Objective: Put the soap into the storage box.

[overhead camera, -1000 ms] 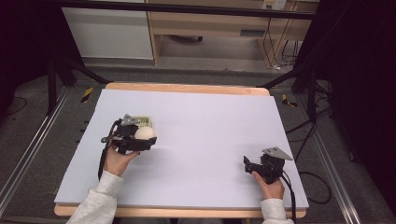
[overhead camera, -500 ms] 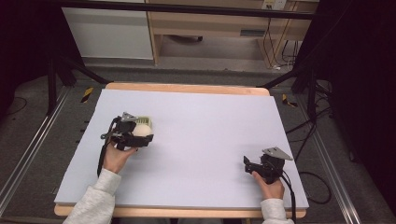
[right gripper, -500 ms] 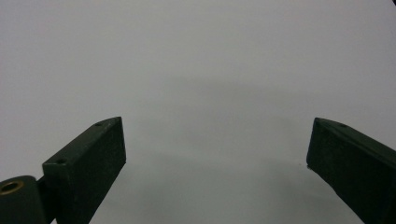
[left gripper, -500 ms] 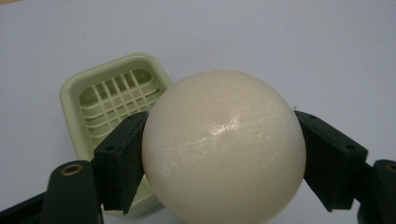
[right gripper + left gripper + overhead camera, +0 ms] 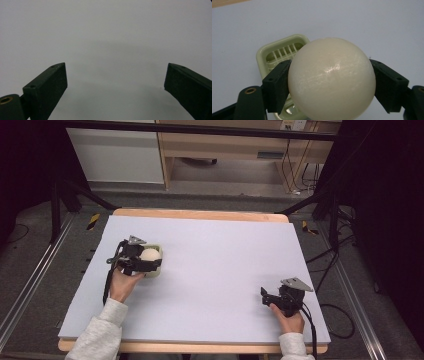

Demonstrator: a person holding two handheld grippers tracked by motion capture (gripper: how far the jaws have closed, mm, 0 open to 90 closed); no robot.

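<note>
One flat table point(image 5: 210, 270), its matte pale lavender top edged in wood. Near its left side sits one pale green plastic tray point(image 5: 279, 50), rectangular with rounded corners and a slotted floor; its near half is hidden behind the ball. One smooth, glossy cream ball point(image 5: 332, 80) hangs over the tray, clamped between the left gripper's point(image 5: 142, 261) two black jaws. The right gripper point(image 5: 272, 298) rests near the table's right front corner, jaws spread wide, grasping nothing
</note>
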